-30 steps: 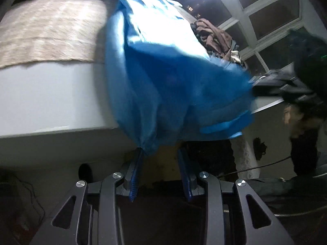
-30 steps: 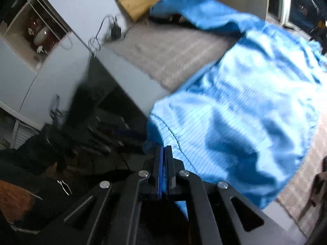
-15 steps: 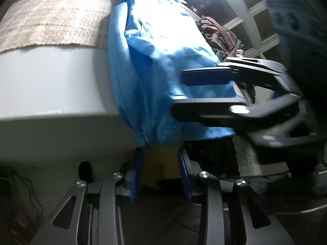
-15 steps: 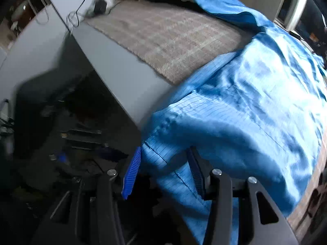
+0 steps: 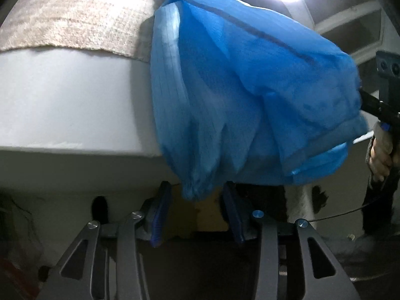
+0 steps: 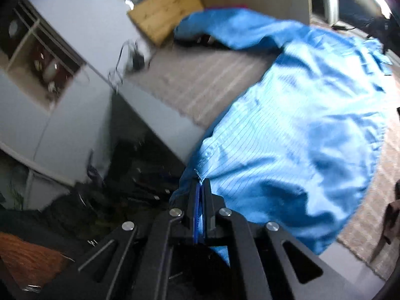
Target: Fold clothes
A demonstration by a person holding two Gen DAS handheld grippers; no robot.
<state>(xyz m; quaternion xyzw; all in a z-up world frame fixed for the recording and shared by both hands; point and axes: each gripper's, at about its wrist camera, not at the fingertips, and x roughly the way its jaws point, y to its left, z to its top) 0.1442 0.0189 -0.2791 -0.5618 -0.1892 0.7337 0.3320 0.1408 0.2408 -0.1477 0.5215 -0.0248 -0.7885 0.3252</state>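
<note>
A bright blue striped garment (image 6: 295, 130) lies spread over the beige cloth-covered table (image 6: 197, 80) and hangs over its near edge. In the left wrist view the hanging part of the blue garment (image 5: 245, 95) droops down the table's white side (image 5: 70, 100), its bunched lower tip just above and between my left gripper (image 5: 196, 200), which stands open with nothing pinched. My right gripper (image 6: 200, 195) is shut on the garment's hem at the table edge. At the right edge of the left wrist view, a hand (image 5: 380, 155) holds the right gripper's handle.
A wooden board (image 6: 167, 12) leans at the table's far end, with a black plug and cable (image 6: 135, 57) near the corner. A white cabinet with shelves (image 6: 45, 57) stands left. Dark clutter lies on the floor below. Brown clothing (image 6: 392, 220) shows at the right edge.
My right gripper, shut a second ago, opened around the hem half a second ago and is shut on it again. The left gripper stayed open under the hanging cloth.
</note>
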